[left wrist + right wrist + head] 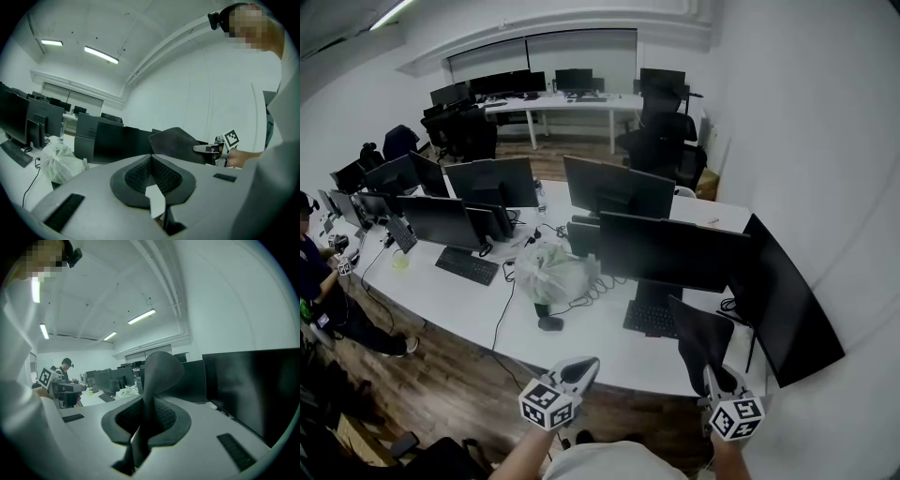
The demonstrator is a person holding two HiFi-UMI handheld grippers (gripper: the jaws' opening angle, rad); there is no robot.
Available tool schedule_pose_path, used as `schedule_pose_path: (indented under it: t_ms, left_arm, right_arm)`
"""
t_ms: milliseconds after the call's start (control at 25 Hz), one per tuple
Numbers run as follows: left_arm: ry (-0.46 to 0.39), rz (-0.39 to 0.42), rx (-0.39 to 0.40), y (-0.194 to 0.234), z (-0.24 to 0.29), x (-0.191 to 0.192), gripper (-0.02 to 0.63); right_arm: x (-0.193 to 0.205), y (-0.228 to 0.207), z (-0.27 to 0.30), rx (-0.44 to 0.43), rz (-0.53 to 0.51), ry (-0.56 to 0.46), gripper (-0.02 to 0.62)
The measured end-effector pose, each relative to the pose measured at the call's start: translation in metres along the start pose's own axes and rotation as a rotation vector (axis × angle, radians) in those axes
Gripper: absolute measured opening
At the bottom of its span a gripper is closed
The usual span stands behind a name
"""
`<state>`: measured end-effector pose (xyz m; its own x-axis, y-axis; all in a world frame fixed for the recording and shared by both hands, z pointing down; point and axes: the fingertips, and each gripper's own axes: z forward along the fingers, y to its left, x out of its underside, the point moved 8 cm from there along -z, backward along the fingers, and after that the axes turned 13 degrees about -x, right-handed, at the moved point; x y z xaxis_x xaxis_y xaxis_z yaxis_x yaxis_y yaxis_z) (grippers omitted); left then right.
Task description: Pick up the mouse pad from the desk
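Note:
The black mouse pad (703,342) hangs clear above the white desk (609,354), in front of the monitors. My right gripper (713,379) is shut on its lower edge. In the right gripper view the pad (159,371) stands upright between the jaws of that gripper (150,399). The left gripper view shows the pad (176,143) curled, with the right gripper (208,149) clamped on it. My left gripper (584,367) is off the desk's near edge to the left, shut and holding nothing; in its own view (151,158) the jaws meet.
On the desk are a black keyboard (649,319), a mouse (549,323) and a crumpled plastic bag (555,272). Monitors (670,251) stand behind, with a large one (787,300) at the right end. A seated person (314,272) is at the far left.

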<state>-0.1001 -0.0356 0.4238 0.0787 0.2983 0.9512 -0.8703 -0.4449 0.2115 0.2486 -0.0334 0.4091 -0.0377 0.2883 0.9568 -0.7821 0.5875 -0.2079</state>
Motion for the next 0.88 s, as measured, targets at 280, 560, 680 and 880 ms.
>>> schedule_pose_path:
  t_ms: [280,560,680,880]
  left_arm:
    - [-0.024,0.001,0.02,0.016,-0.006,-0.008,0.015]
    - [-0.038,-0.003,0.017,0.03,-0.011,-0.016,0.015]
    - [-0.041,-0.003,0.018,0.032,-0.012,-0.016,0.015]
    - [-0.041,-0.004,0.018,0.036,-0.012,-0.013,0.017]
  right_arm:
    - [-0.009,0.016,0.005,0.01,-0.006,-0.016,0.044]
    - [-0.014,0.027,0.013,0.009,-0.005,-0.021,0.044]
    - [-0.015,0.029,0.014,0.008,0.0,-0.026,0.044]
    - [-0.011,0.032,0.017,0.005,0.004,-0.03,0.044]
